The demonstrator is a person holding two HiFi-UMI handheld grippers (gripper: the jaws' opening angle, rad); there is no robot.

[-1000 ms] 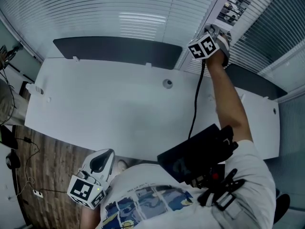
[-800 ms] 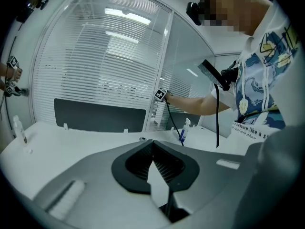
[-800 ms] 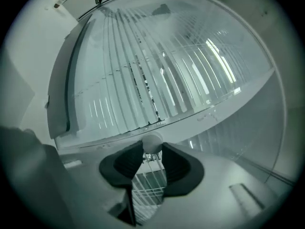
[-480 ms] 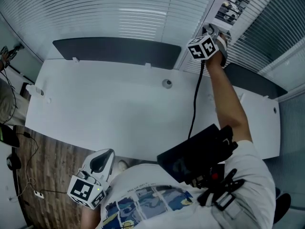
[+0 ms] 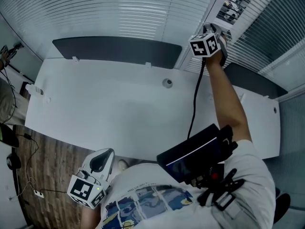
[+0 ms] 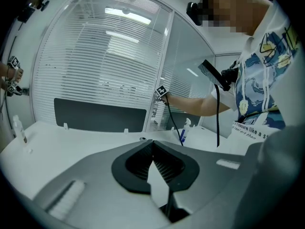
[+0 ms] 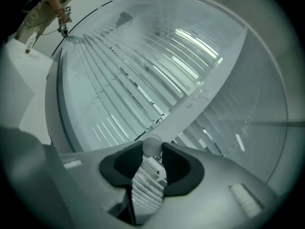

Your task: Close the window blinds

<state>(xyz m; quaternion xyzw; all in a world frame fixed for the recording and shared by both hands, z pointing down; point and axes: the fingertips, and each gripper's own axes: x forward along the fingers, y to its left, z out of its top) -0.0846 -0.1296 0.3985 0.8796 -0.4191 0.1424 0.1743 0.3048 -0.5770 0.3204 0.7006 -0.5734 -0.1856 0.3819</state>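
Right gripper (image 5: 210,31): at 1 o'clock in the head view, arm stretched out over the plain white desk (image 5: 119,109). It is clenched on a small pale round knob (image 7: 152,145). The knob stands out of the white upright frame post (image 7: 205,92) between two panes. One pad sits on each side of the knob, and the jaws have just closed a shade tighter on it.

Left gripper (image 6: 152,147): low at 7 o'clock, close to the person's body. Jaw tips together, nothing between them. Idle.

Task's thing: white horizontal-slat window blinds.
- Large blind (image 5: 109,13) spans 10 to 12 o'clock, above the desk.
- Second blind (image 5: 271,23) at 2 o'clock, on the far side of the post.
- Both look to sit behind glass.

Orientation:
- The slats' long axis runs level, side to side across each pane. In the head view that is 9 to 3 o'clock, bowed by the lens.
- The knob's axis points out of the post, in line with the right gripper's jaws.

Progress (judgement):
- Both blinds appear fully lowered already, so only the slat tilt seems left to do.
- The step in hand looks like turning the knob to tilt the slats.
- The large blind reads pale and close-set.
- The second blind shows dark bands between its slats, so it is probably part open.
- Which blind this knob drives: cannot tell.
- Whether either blind is fully shut: cannot tell.
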